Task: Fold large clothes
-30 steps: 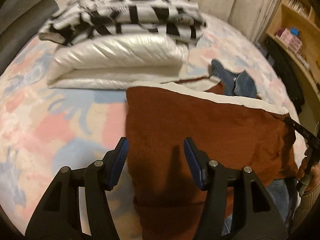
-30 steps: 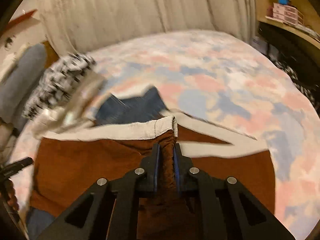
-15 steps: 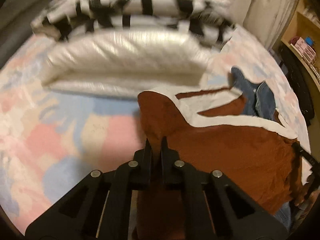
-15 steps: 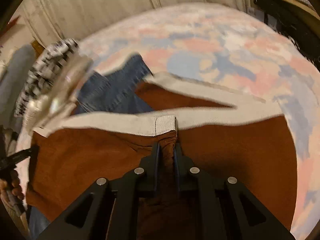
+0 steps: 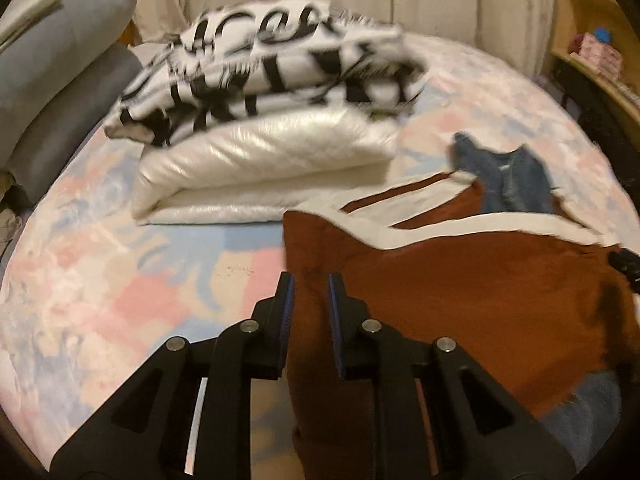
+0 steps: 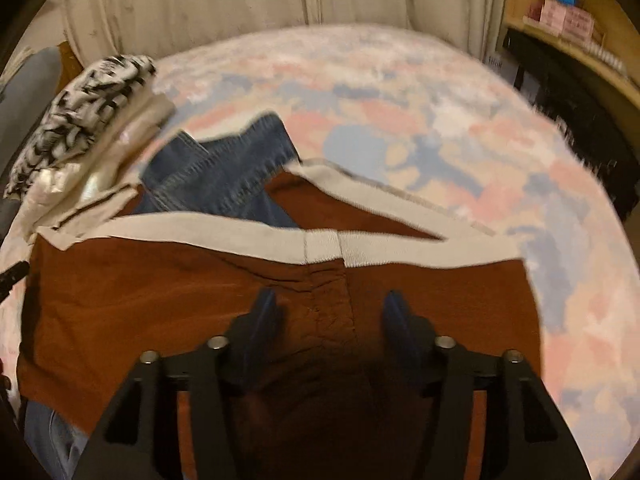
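The brown sweater [image 6: 160,304] lay flat on the bed [image 6: 400,120], folded, its cream ribbed trim [image 6: 320,246] running across the far edge and up in a V. The cloth was creased in a ridge between the fingers of the right claw [image 6: 328,316], whose jaws had just been opening and stood wide, off the fabric, released. The left claw [image 5: 310,304] was over the sweater's left edge, its jaws having just parted a little; a narrow gap showed between the blue pads [image 5: 286,308], and whether they pinched the cloth I cannot tell.

Blue jeans [image 6: 224,176] lay under the sweater's far side. Beyond, to the left, a glossy white quilted coat [image 5: 260,164] sat folded, with a black-and-white patterned garment [image 5: 272,64] stacked on top. Grey pillows [image 5: 60,80] lay at the bed's left edge. The bedcover was a soft pink, blue and cream print.
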{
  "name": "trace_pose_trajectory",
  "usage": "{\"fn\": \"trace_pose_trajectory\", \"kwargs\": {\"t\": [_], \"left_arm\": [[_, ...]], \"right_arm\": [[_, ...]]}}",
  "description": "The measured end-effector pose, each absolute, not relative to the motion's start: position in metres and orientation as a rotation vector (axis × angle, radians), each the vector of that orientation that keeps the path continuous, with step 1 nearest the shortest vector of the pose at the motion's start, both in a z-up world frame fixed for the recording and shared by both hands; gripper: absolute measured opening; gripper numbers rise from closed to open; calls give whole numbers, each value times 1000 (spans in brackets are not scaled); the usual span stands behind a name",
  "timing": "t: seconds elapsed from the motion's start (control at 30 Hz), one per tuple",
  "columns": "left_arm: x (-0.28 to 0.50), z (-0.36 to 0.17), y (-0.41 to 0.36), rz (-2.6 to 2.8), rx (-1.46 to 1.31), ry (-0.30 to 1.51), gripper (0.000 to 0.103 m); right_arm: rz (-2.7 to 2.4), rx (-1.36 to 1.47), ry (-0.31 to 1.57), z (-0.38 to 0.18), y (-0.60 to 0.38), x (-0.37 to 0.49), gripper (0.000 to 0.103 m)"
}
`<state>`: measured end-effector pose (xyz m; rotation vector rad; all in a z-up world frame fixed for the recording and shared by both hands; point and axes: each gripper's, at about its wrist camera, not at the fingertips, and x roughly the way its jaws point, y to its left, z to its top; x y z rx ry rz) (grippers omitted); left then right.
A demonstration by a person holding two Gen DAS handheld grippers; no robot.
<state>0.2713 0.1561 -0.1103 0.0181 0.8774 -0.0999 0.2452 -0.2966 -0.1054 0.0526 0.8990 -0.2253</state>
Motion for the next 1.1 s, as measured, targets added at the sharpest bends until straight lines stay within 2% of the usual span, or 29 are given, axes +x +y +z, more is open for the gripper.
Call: {"fn": "trace_pose_trajectory", "kwargs": {"t": [0.07, 0.2, 0.3, 0.43, 0.53, 0.6, 0.73, 0.77, 0.8, 0.83, 1.1], "left_arm": [[259, -96, 150, -143, -4, 865, 17], [242, -93, 117, -226, -40, 912, 17], [233, -108, 81, -256, -14, 921, 17], [230, -156, 51, -228, 29, 1034, 17], [227, -176, 51, -182, 70, 1053, 17], [225, -174, 60, -180, 40, 1056, 17], [227, -169, 89, -163, -27, 1077, 17], [228, -167, 96, -155, -36, 1078, 17], [227, -164, 102, -146, -41, 1077, 17], [226, -161, 106, -138, -44, 1079, 17], [239, -130, 110, -134, -29, 1014, 17]], "right_arm": [[-157, 58, 869, -94, -279, 237, 59], [3, 76, 883, -87, -230, 237, 58], [100, 82, 904, -94, -189, 240, 53], [128, 44, 978, -121, -156, 245, 52], [84, -1, 1069, -147, -161, 248, 52], [30, -40, 1051, -146, -175, 240, 46], [-153, -26, 1036, -143, -234, 229, 46], [-138, 44, 1042, -142, -255, 224, 38], [-125, 88, 1048, -140, -266, 221, 24], [-122, 113, 1050, -136, -273, 217, 21], [-92, 132, 985, -99, -262, 221, 22]]}}
